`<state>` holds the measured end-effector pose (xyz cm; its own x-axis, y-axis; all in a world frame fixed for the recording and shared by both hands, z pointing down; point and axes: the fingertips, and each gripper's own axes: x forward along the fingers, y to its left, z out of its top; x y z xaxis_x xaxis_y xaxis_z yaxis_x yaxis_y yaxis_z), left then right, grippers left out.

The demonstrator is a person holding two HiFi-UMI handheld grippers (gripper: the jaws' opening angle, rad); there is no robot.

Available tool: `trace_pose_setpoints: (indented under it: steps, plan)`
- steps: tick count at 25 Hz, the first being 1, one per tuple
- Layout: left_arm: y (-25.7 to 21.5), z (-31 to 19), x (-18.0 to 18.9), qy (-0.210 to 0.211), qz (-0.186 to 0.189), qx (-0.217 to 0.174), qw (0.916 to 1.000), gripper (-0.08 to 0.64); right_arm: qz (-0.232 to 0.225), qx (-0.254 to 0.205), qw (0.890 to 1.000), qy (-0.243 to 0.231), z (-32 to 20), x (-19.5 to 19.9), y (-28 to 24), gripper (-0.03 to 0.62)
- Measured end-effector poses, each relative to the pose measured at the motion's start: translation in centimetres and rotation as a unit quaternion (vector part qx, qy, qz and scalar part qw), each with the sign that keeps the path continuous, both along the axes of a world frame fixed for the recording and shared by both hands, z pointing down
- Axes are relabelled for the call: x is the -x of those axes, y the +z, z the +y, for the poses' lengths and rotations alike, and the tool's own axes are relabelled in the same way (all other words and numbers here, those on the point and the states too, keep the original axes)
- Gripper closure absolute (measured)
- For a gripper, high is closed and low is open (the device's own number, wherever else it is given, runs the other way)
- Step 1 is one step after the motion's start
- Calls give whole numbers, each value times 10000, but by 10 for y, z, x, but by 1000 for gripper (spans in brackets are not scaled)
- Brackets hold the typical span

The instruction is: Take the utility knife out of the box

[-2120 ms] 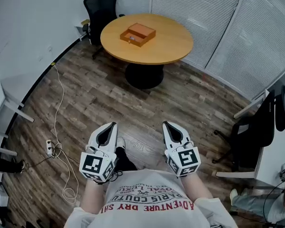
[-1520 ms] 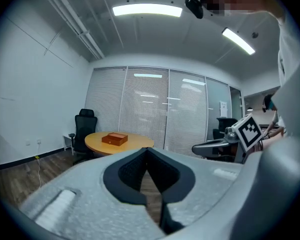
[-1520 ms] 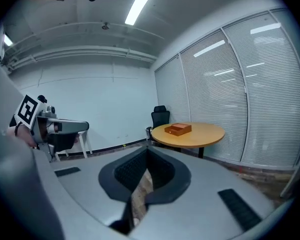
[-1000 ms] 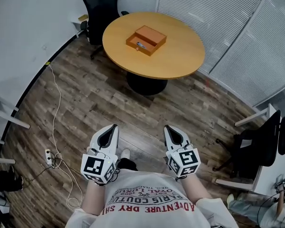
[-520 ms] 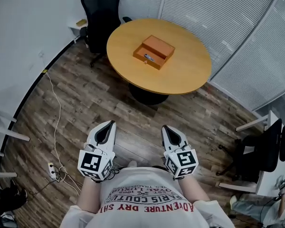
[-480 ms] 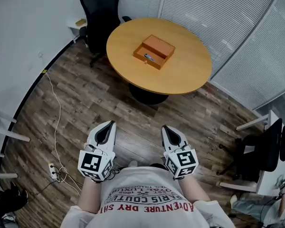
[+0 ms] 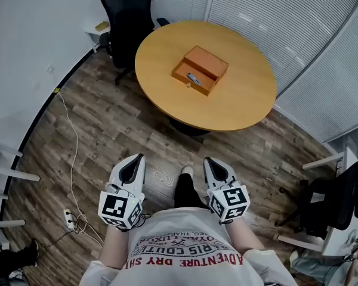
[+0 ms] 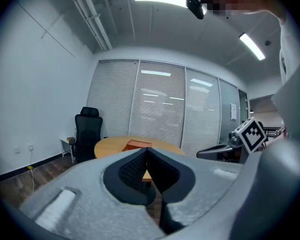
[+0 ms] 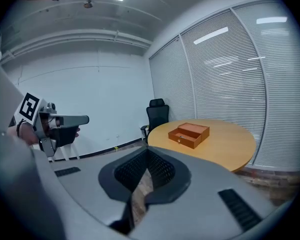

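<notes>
Left tool (image 7: 141,157) and right tool (image 7: 207,159) closed and empty, well short of the utility knife (image 7: 194,78).
Nearest, both are held side by side above the wood floor (image 7: 107,118), jaws pressed together on nothing. Farther ahead, on the round desk (image 7: 241,103), the orange box (image 7: 201,70) lies open with the utility knife in its nearer tray.

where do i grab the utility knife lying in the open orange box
Probably mid-body, jaws across its narrow width, coming straight down from above: the utility knife lies flat in the open part of the box, whose walls block a side approach. Finer detail is too small to tell.
</notes>
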<state>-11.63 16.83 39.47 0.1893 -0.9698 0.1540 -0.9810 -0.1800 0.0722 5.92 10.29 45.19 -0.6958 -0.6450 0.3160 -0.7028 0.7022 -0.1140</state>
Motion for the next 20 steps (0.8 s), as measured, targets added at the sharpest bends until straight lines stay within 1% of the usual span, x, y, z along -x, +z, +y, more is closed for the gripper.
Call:
trace_pose_setpoints:
  steps: [5, 9, 14, 17, 20]
  plan:
    - [-10, -70, 14, -99, -315, -86, 9994, 565, -74, -53, 9998, -160, -76, 17, -3, 584]
    - [-24, -132, 23, -244, -278, -191, 9991, 566, -127, -167, 9994, -284, -143, 26, -18, 584]
    - [-31, -204, 21, -244, -286, -226, 9990, 565, -118, -237, 9991, -332, -222, 28, -27, 584]
    - [-25, -242, 23, -285, -240, -173, 9992, 565, -162, -155, 9992, -321, -258, 28, -23, 584]
    - [-17, -279, 22, -179, -231, -81, 9995, 565, -128, -43, 9996, -261, -288, 29, -12, 584]
